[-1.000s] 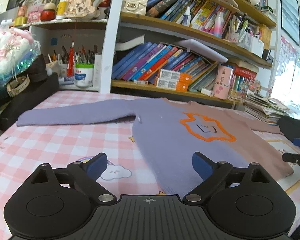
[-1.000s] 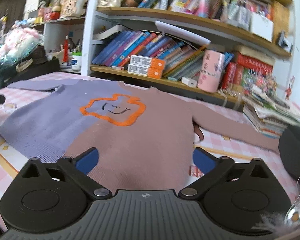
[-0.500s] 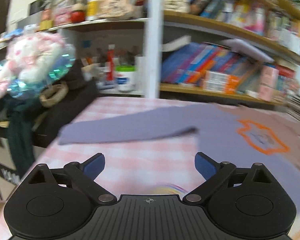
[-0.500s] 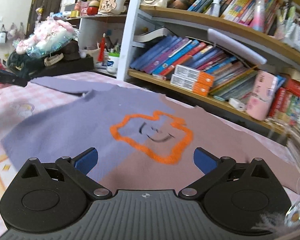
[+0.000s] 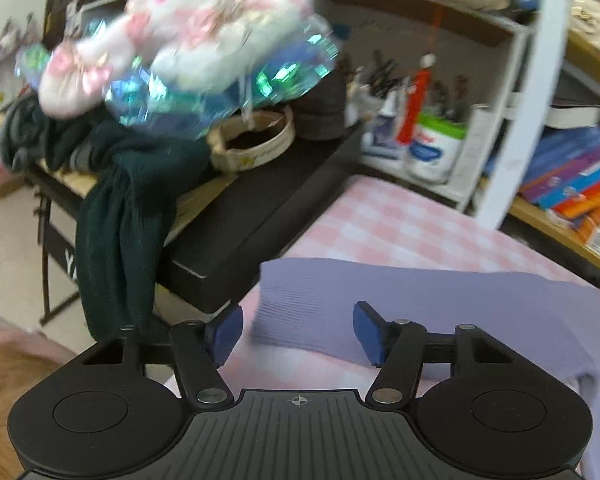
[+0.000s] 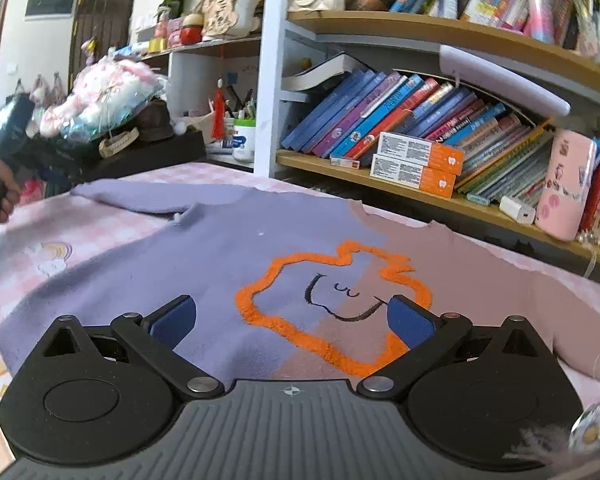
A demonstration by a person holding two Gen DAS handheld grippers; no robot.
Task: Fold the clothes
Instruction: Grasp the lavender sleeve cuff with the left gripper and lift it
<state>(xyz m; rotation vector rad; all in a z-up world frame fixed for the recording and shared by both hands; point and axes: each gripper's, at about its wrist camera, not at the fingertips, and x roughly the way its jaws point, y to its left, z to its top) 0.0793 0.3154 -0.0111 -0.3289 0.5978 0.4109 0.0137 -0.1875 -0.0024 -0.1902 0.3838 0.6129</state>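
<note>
A sweater, half lilac and half dusty pink with an orange outlined face, lies flat on the pink checked tablecloth. Its lilac left sleeve stretches toward the table's left edge. My left gripper is open, its blue pads on either side of the sleeve's cuff end, just above it. My right gripper is open and empty, hovering over the sweater's chest by the orange face. The left gripper also shows in the right wrist view, held in a hand at far left.
A bookshelf full of books runs along the table's far side. A black case with a dark green cloth, a plush bouquet and a basket sits just beyond the table's left edge. A white pen cup stands behind.
My left gripper swung left and forward from the sweater's hem to the left sleeve's cuff. My right gripper shifted left to hover over the orange face. Both stayed open.
</note>
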